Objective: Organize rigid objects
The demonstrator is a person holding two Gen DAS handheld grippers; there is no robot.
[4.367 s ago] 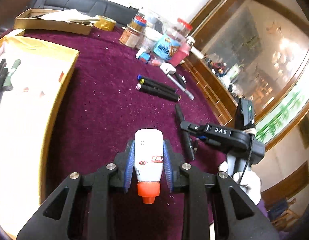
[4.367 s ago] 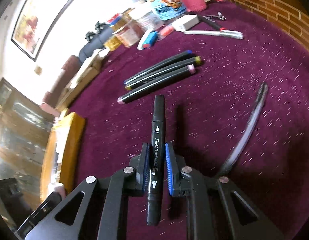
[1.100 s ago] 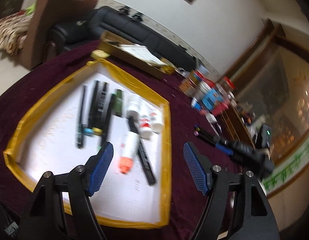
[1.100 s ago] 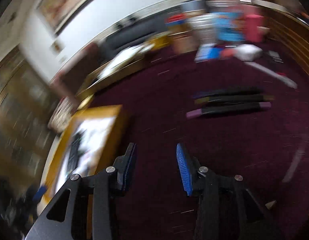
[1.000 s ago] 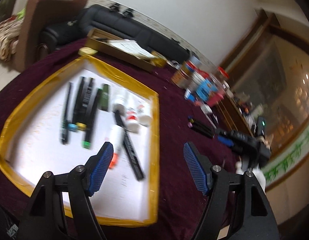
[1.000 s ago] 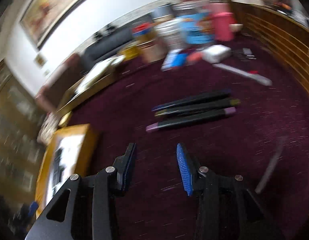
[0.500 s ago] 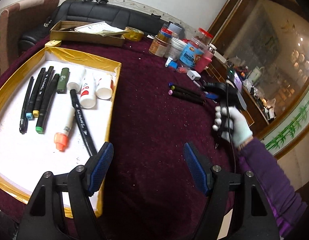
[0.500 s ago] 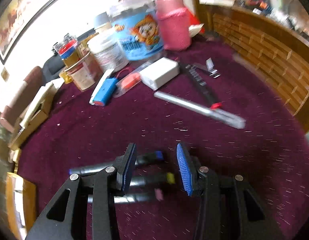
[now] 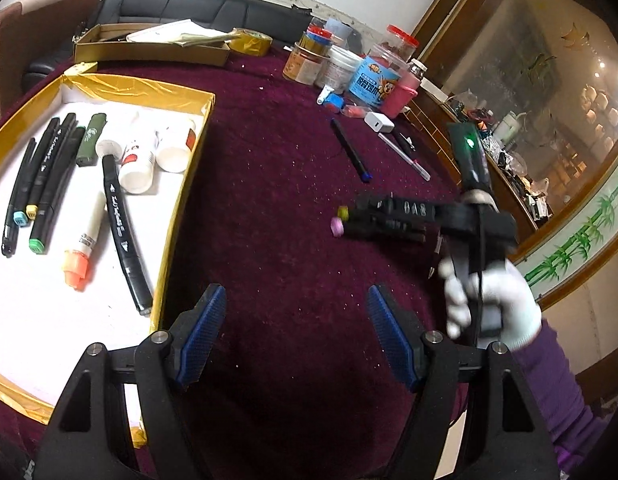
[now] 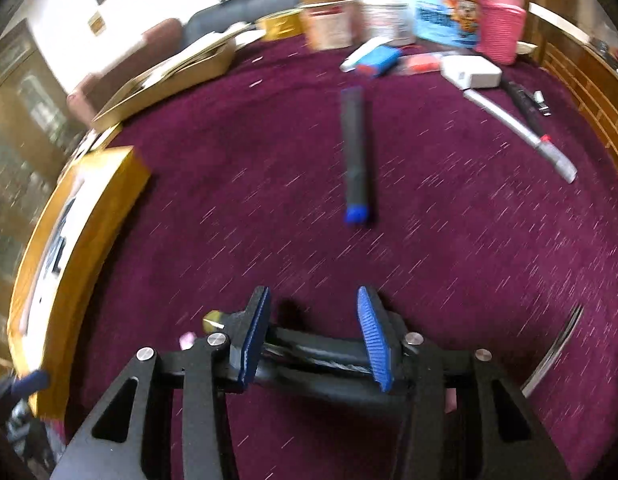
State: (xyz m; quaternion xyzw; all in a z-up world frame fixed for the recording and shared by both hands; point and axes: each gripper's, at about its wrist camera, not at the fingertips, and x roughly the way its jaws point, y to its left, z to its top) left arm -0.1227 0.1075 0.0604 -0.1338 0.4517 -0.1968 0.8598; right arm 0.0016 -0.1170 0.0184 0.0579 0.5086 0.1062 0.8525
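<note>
A gold-edged white tray (image 9: 181, 200) at the left holds several markers, white bottles and an orange-capped tube (image 9: 83, 246). My left gripper (image 9: 295, 334) is open and empty above the purple cloth, right of the tray. My right gripper (image 10: 313, 330) is open, low over two black markers (image 10: 321, 354) with yellow and pink ends that lie crosswise between its jaws. In the left wrist view it (image 9: 349, 220) sits over those markers (image 9: 337, 226). A blue-tipped marker (image 10: 357, 160) lies apart, farther back on the cloth; it also shows in the left wrist view (image 9: 351, 156).
Jars, a blue tub (image 9: 373, 80), a pink cup (image 9: 401, 96) and a white charger (image 9: 379, 122) crowd the far edge. A silver pen (image 10: 521, 136) lies at the right. A flat cardboard box (image 9: 149, 50) sits at the back. A thin dark strip (image 10: 553, 352) lies beside my right gripper.
My right gripper has dropped onto the yellow- and pink-ended markers. The blue-tipped marker now lies apart, turned away from them. My left gripper stays open right of the tray.
</note>
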